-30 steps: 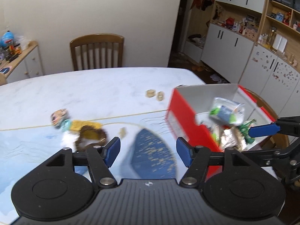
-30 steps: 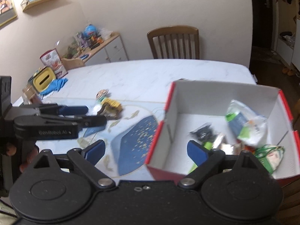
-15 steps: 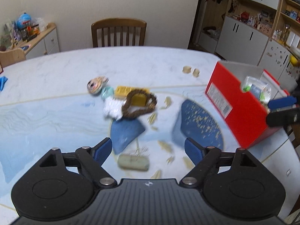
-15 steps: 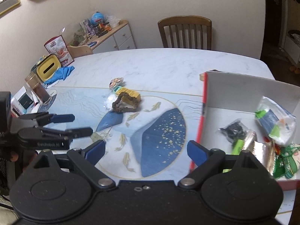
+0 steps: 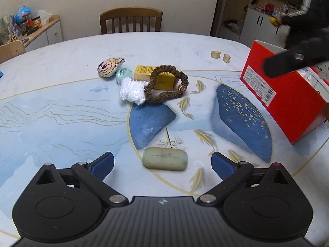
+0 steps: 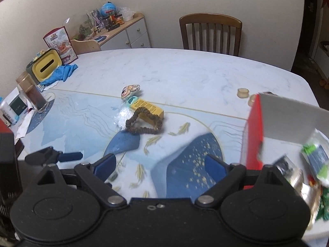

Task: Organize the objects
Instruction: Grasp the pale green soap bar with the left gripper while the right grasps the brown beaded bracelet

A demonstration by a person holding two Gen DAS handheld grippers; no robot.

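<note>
Left gripper (image 5: 162, 162) jaws, just opened wide, straddle a soap bar (image 5: 165, 158) near the desk's (image 5: 61, 61) front edge, untouched; closing off-centre could skid it. Right gripper (image 6: 159, 164) jaws apart, empty.

Red box (image 5: 287, 100), brown scrunchie (image 5: 164, 84), yellow carton (image 5: 162, 78), pale green soap bar (image 5: 165, 159), blue fish-patterned table (image 5: 61, 113)
</note>
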